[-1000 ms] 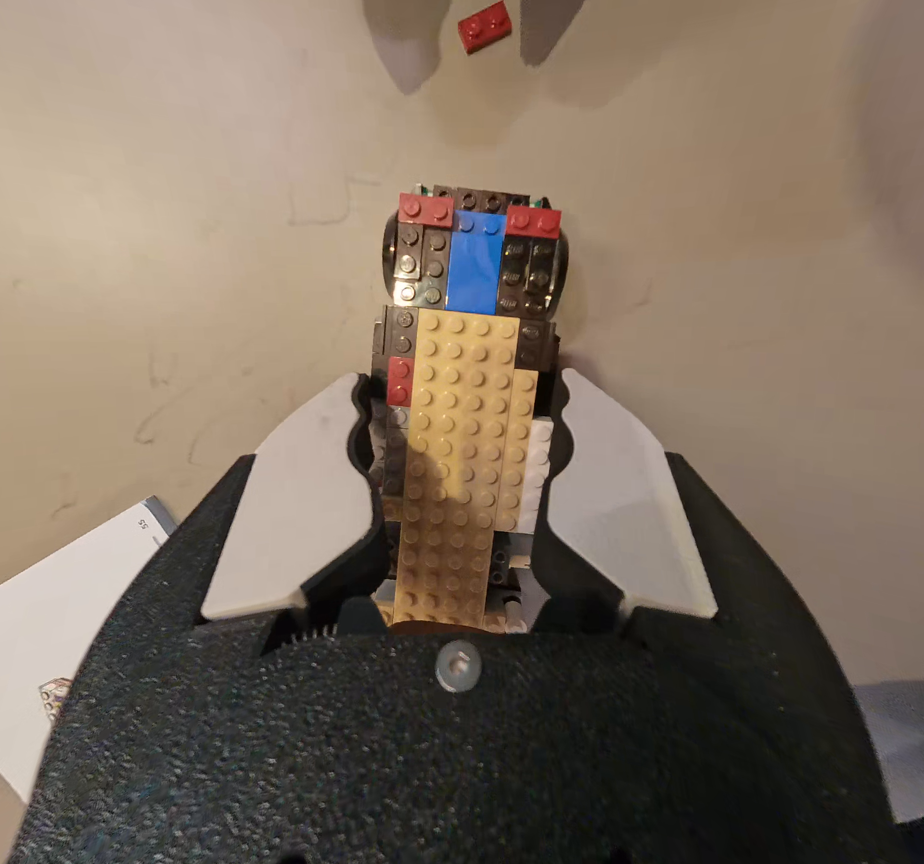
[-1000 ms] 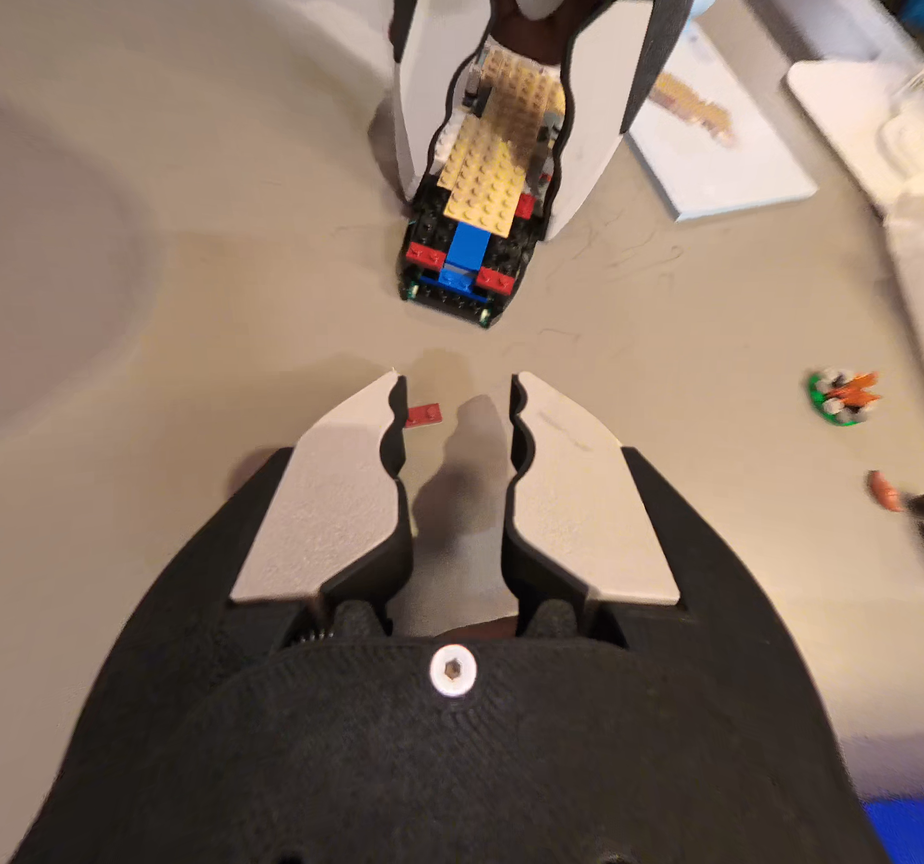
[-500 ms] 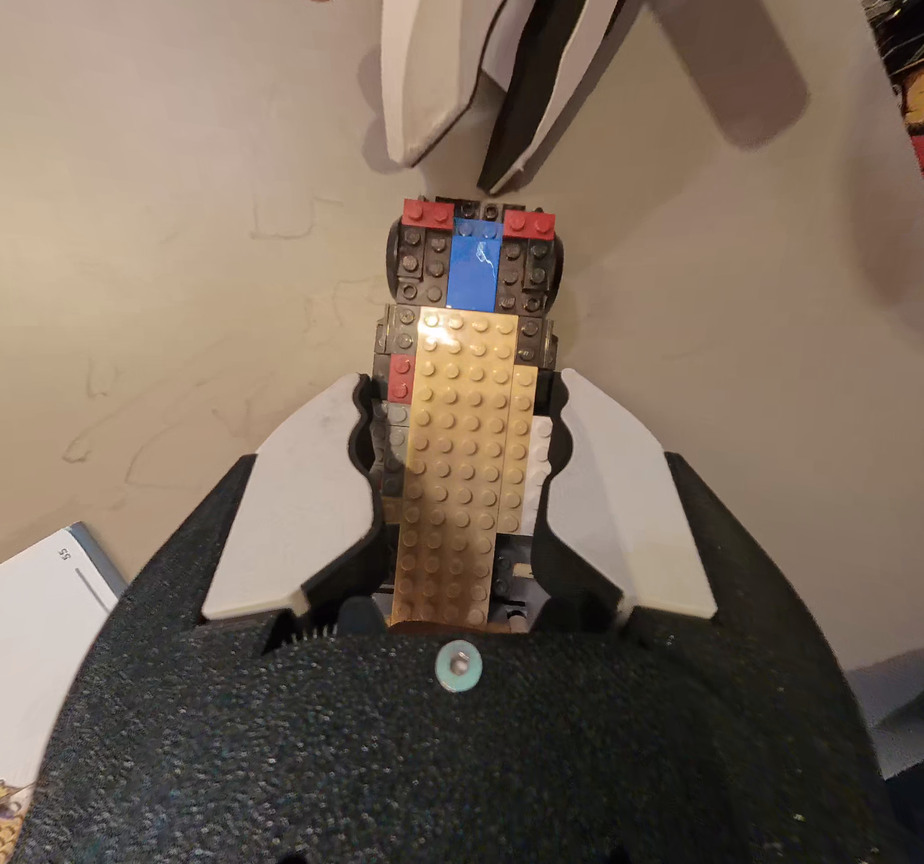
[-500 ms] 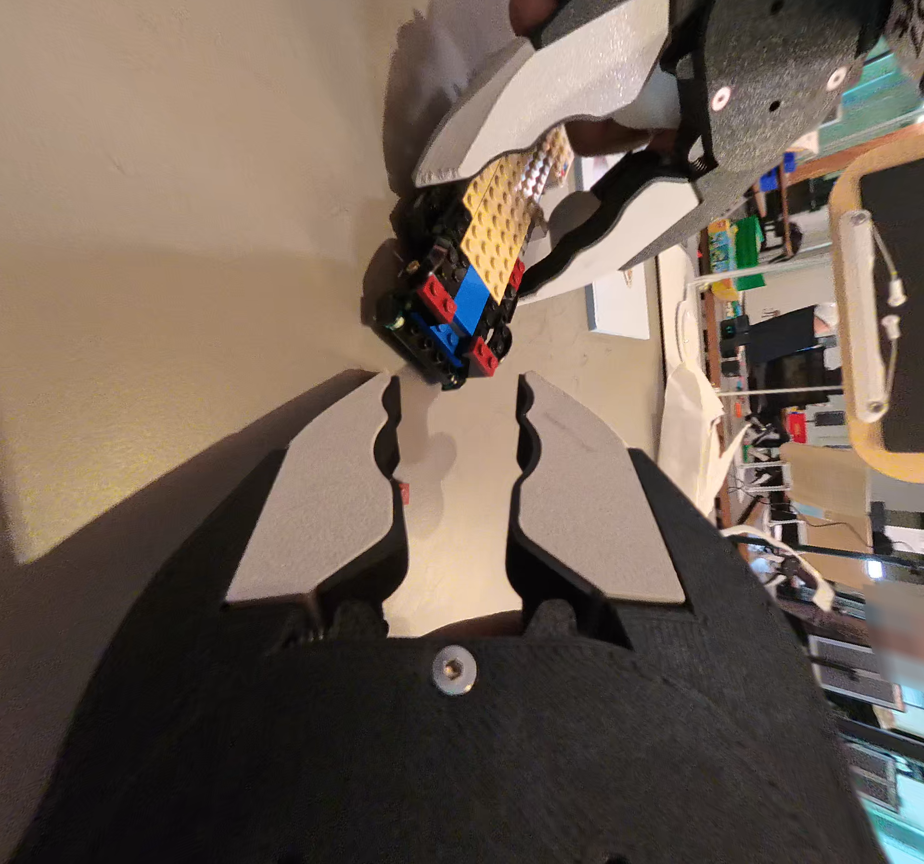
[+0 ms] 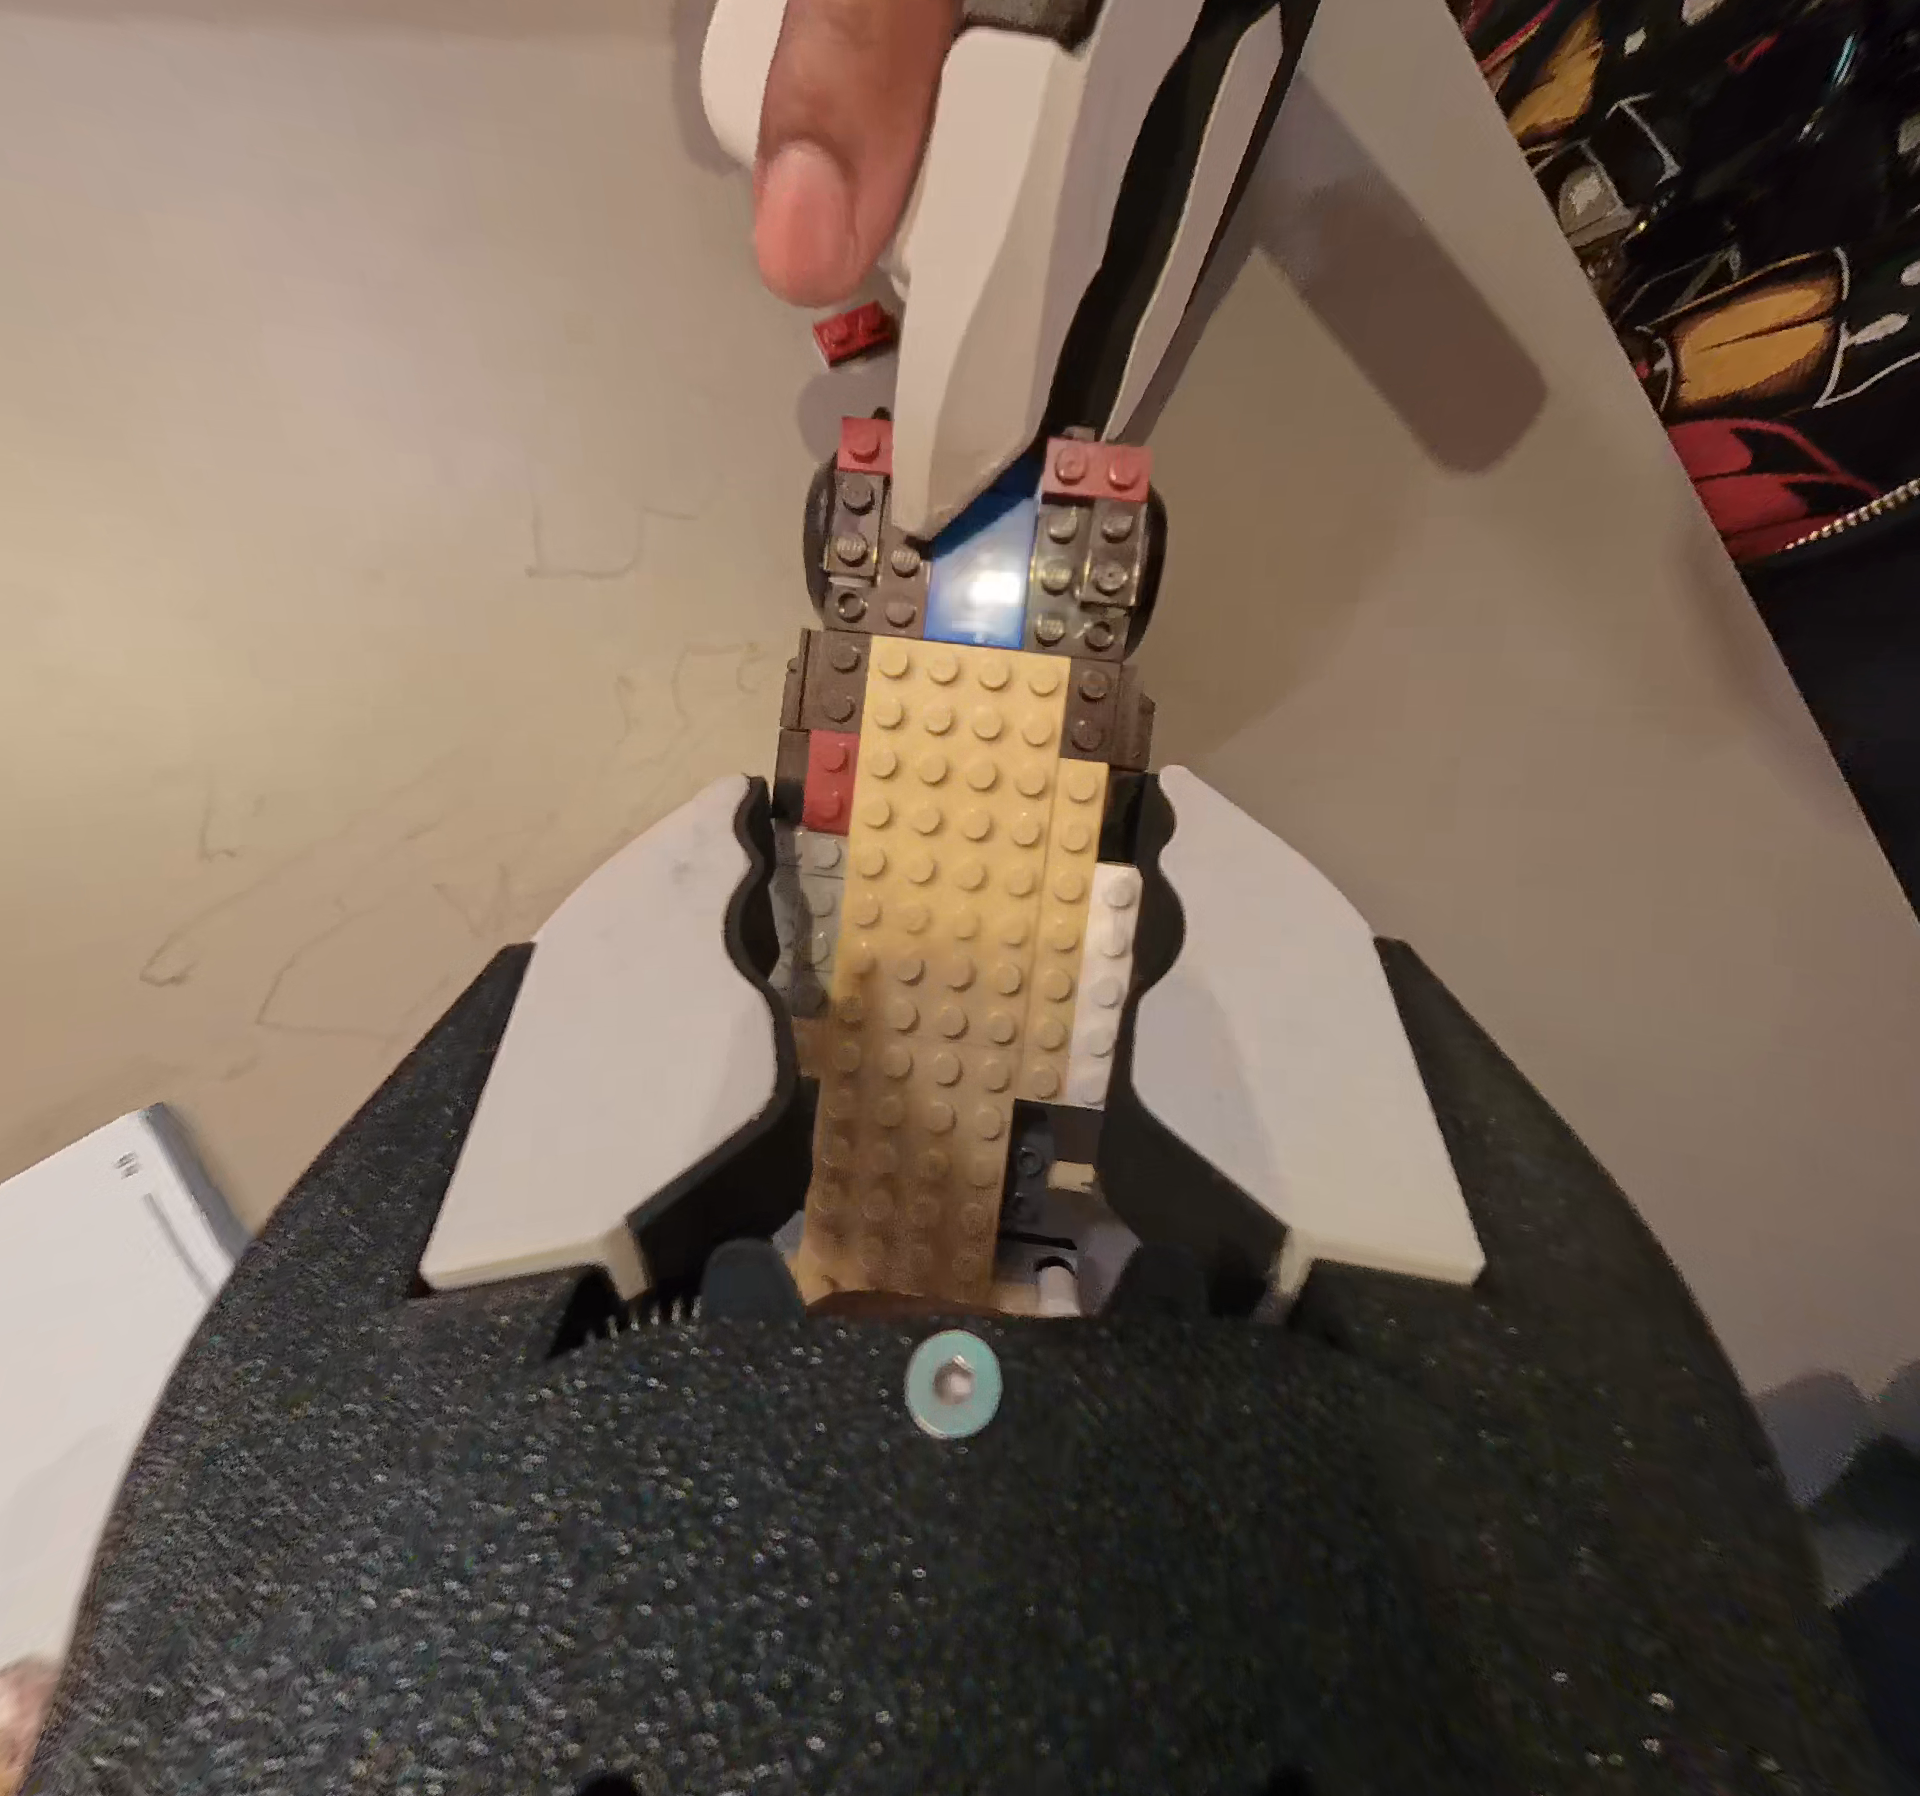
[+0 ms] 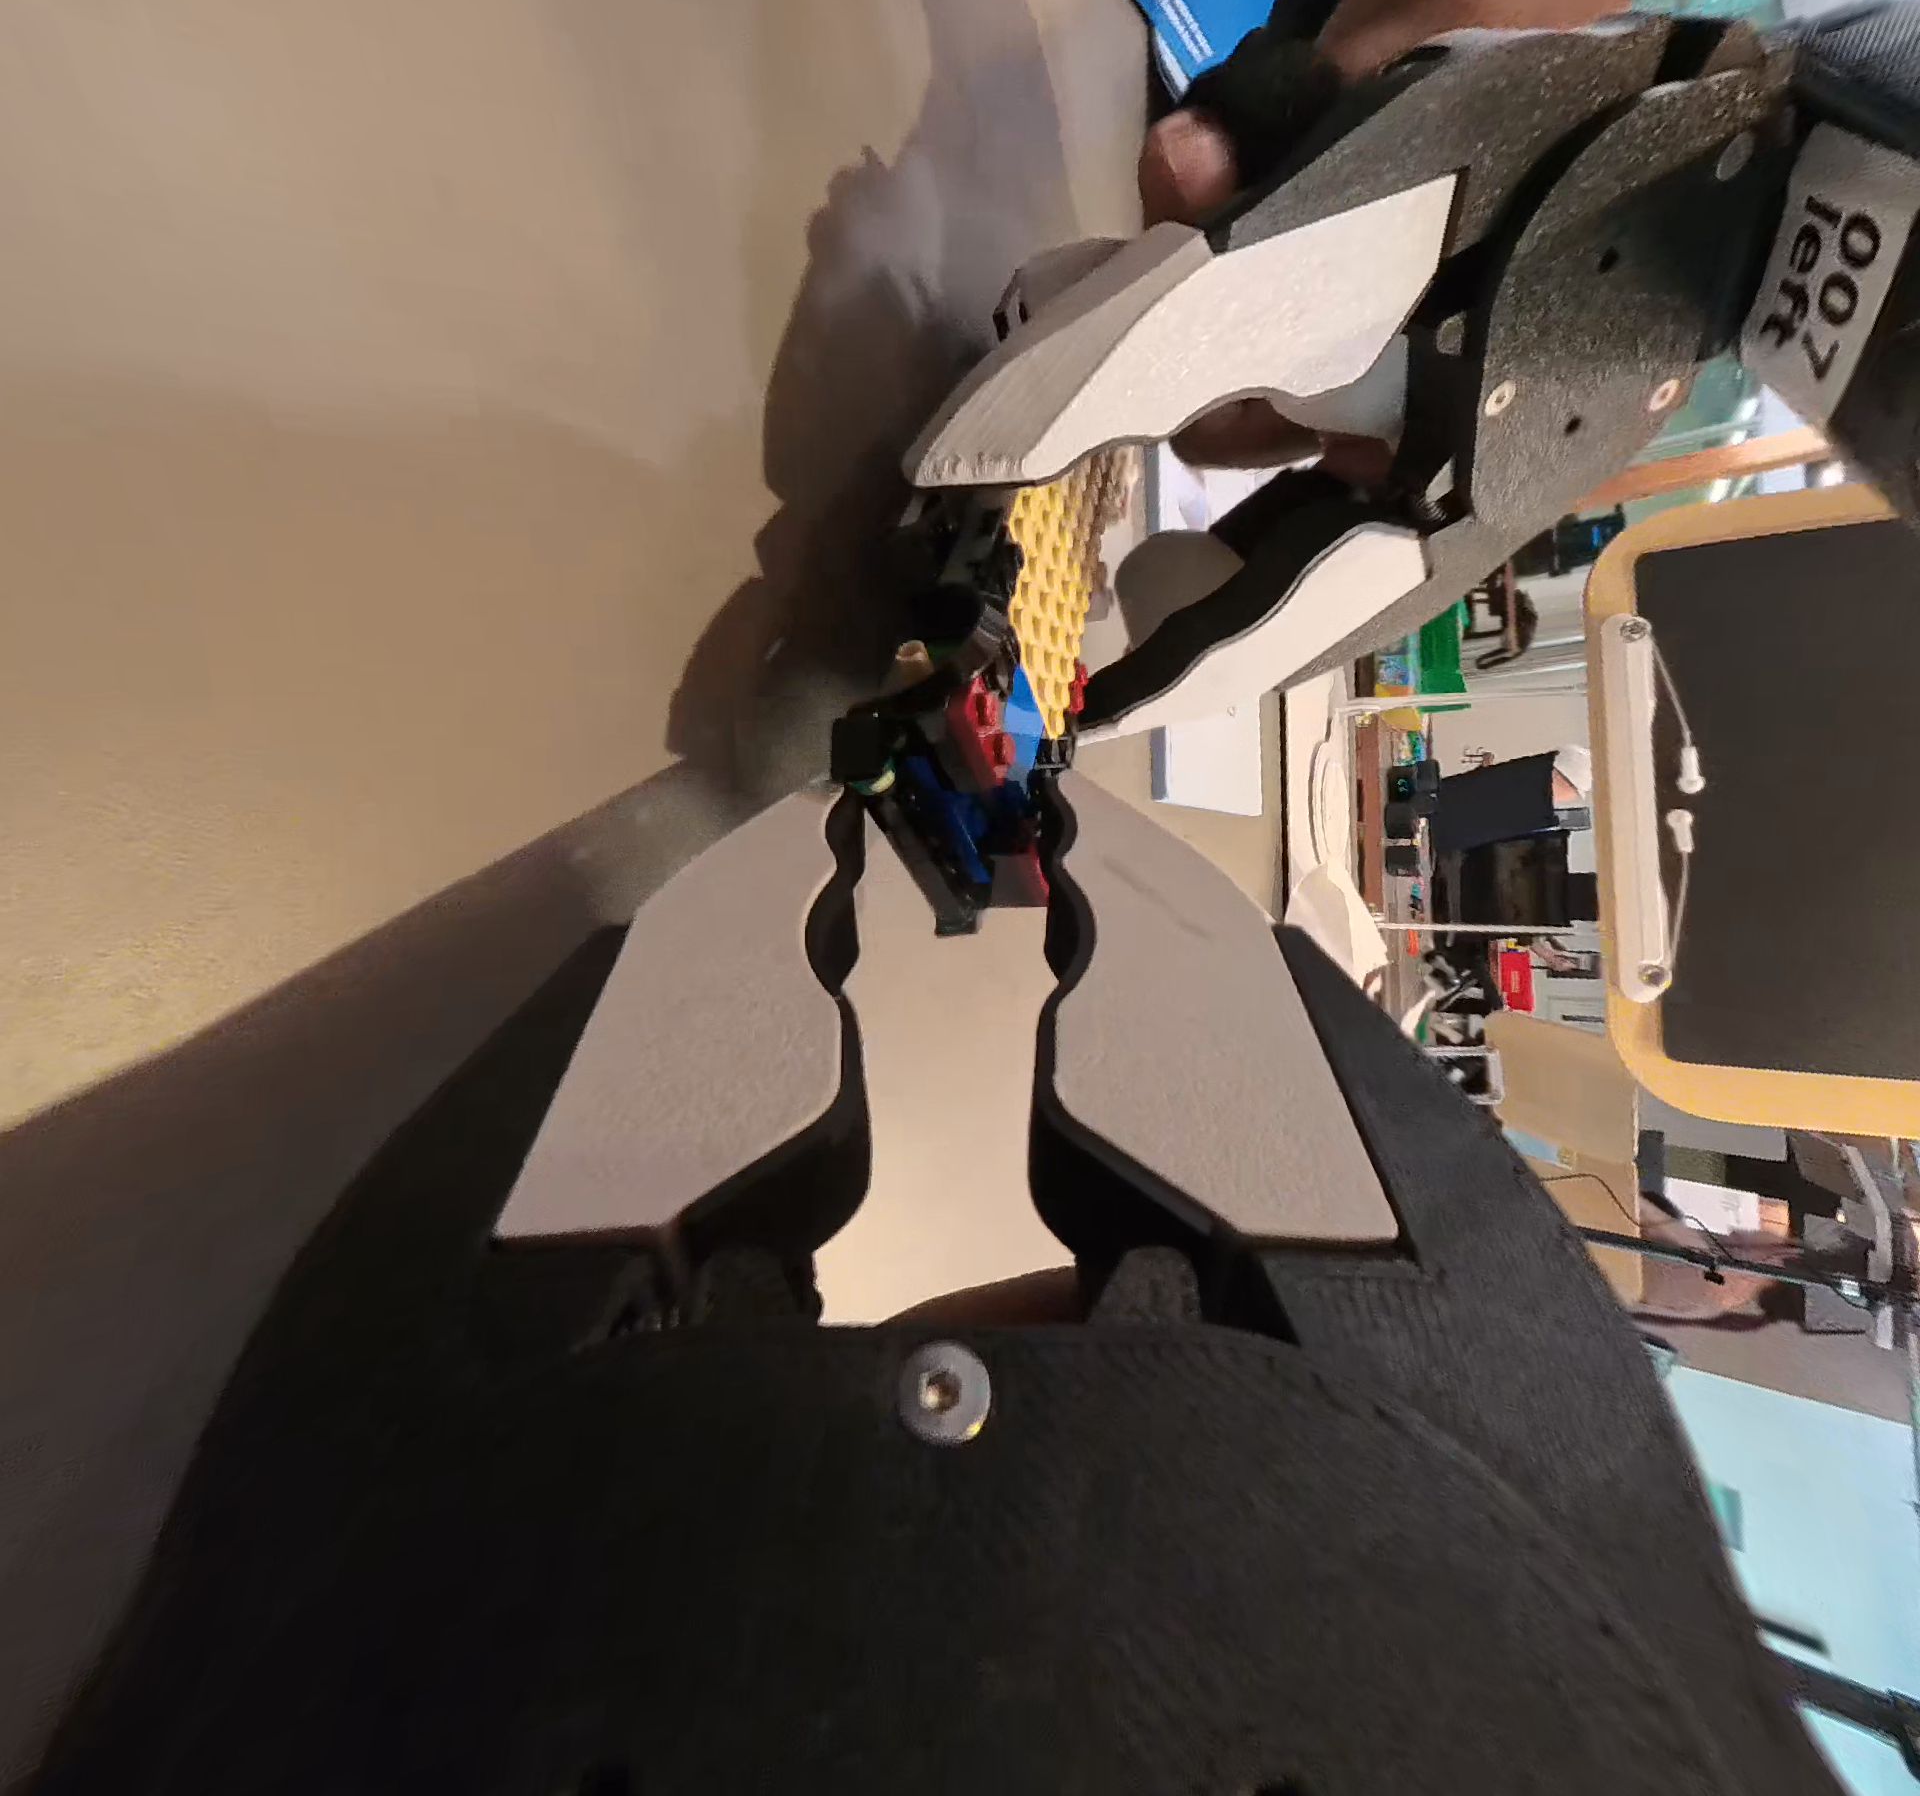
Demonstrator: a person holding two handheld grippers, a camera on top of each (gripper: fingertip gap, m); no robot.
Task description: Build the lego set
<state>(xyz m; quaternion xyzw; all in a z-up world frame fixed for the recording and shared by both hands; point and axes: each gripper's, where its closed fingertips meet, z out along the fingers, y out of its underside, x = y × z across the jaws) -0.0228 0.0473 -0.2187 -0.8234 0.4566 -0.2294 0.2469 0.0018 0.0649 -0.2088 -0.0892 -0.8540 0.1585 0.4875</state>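
Paper [image 5: 94, 1216] lies left of the brick model [image 5: 971, 873], on the worktop [image 5: 312, 551]. Left gripper [image 5: 961, 801] has its jaws clamped on the model's sides, steadying it. Right gripper [image 6: 948, 816] straddles its front end; whether those jaws press, I cannot tell. Beyond lies a loose red brick [image 5: 854, 333].
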